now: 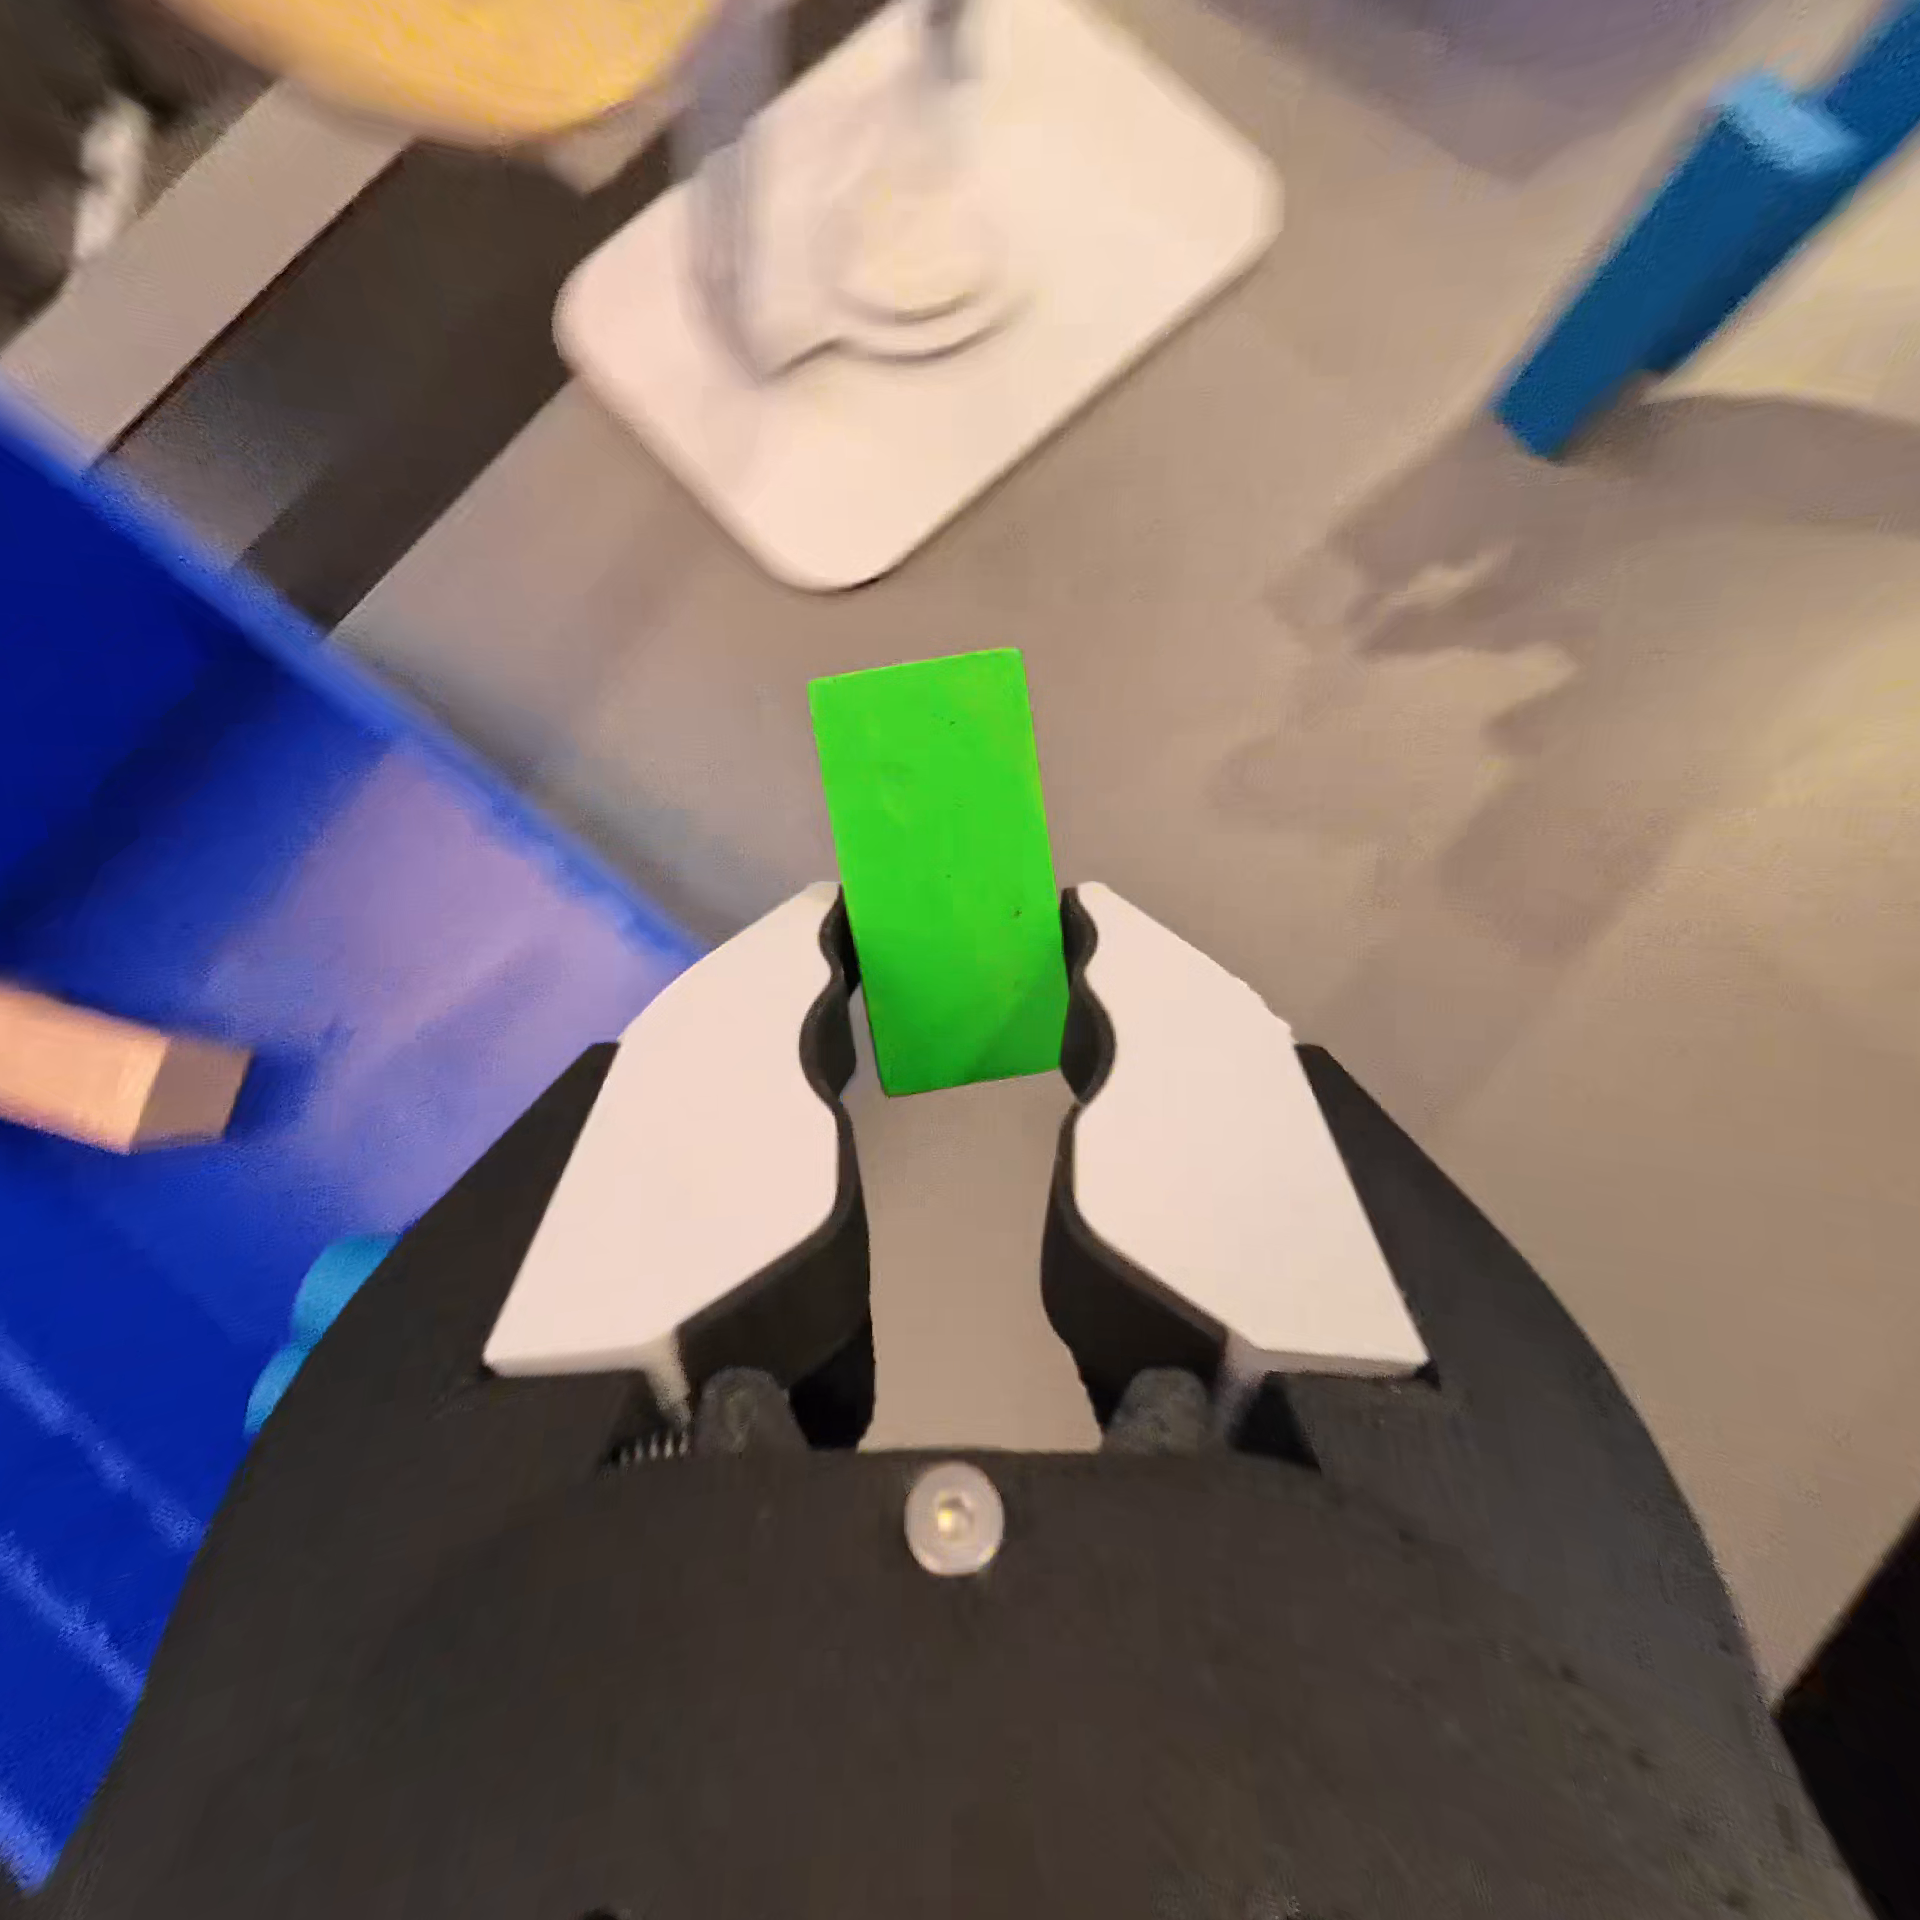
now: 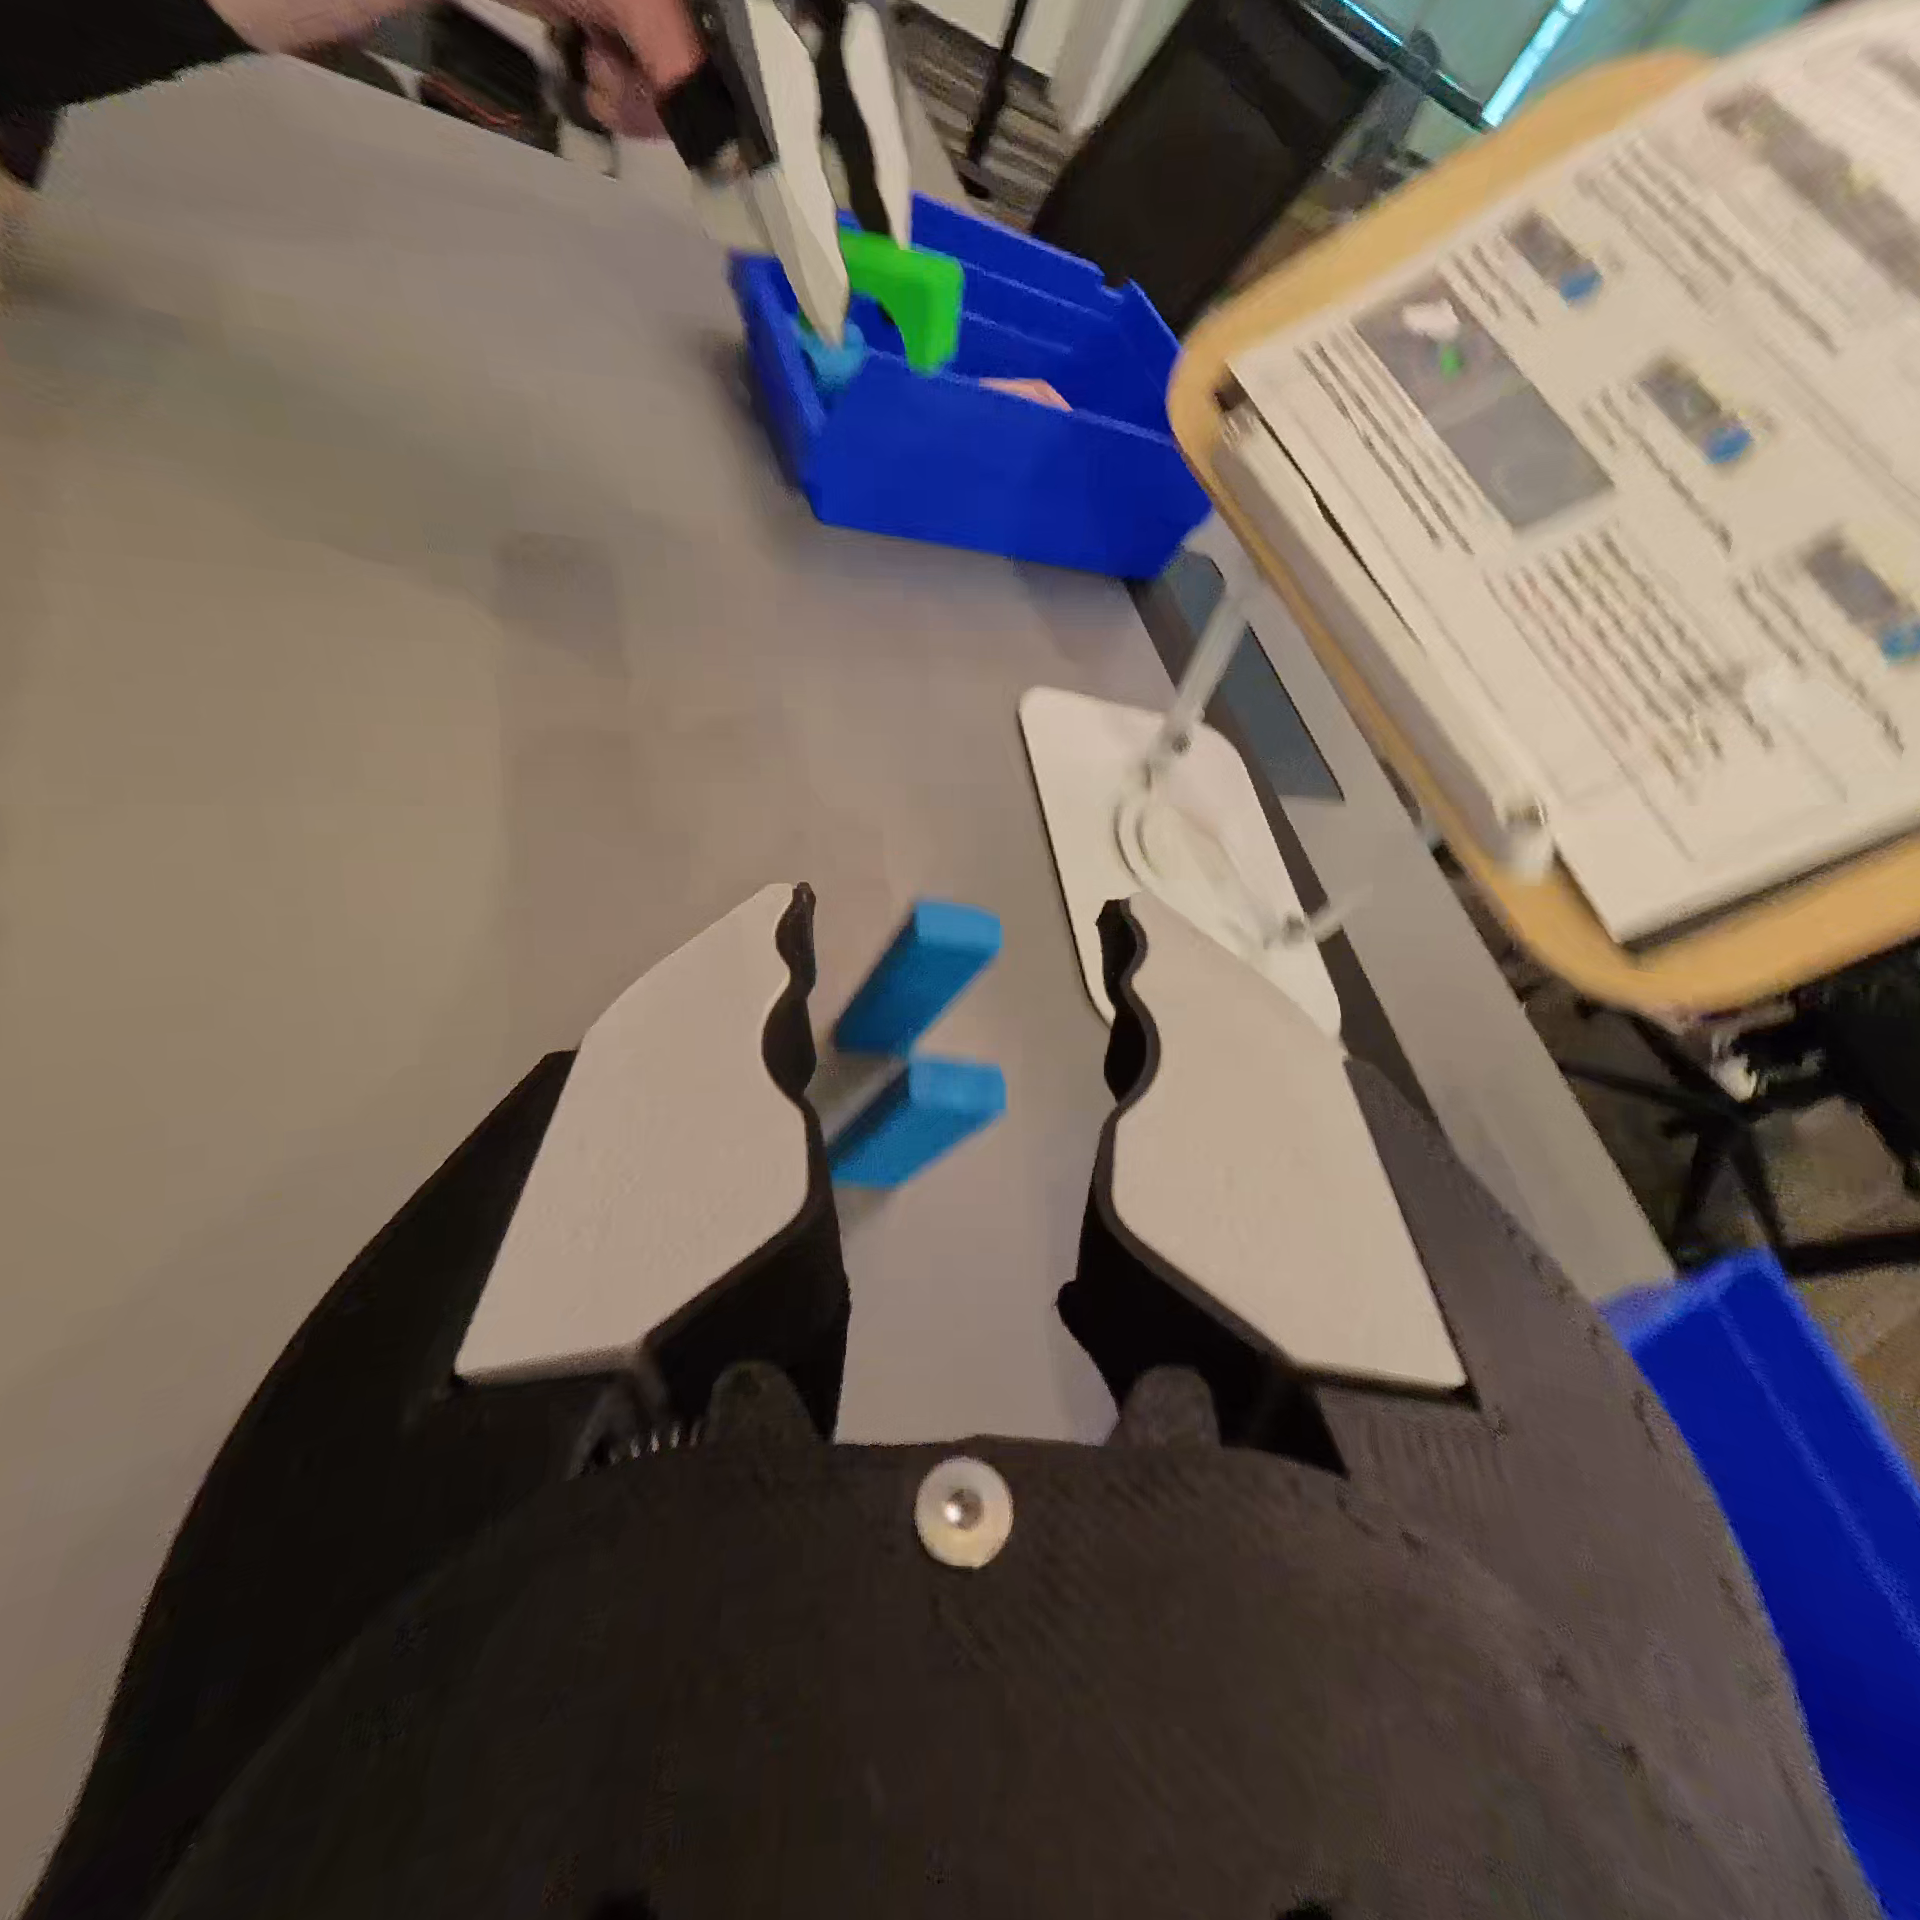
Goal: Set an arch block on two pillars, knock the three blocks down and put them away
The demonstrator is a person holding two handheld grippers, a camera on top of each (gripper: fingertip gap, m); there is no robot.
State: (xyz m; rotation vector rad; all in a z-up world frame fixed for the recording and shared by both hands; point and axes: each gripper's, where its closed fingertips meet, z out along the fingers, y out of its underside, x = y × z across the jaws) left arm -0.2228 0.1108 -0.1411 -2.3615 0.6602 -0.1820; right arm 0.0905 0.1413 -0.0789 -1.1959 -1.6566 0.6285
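- Grippers, two: left gripper pinching the green arch block between its black pads; right gripper spread, nothing between the fingers.
- Green arch block, one: in the right wrist view held above the blue bin, legs pointing down into it, at 12 o'clock of the frame.
- Blue bins, two: one at 9 o'clock in the left wrist view, open-topped; a second off the table edge at 4 o'clock in the right wrist view.
- Inside the first bin: one tan wooden block and light-blue round pieces, number not clear through blur.
- Light-blue blocks on the grey table, two: lying side by side, just apart, ahead of the spread right gripper; nearer one partly hidden behind the left finger.
- White stand base, one: flat on the table at 3 o'clock of the blocks, thin rod rising from it.
- Tan board with printed sheets, one: at 2 o'clock, overhanging the table edge.
- Person's hand, one, gripping the left tool at 11 o'clock.
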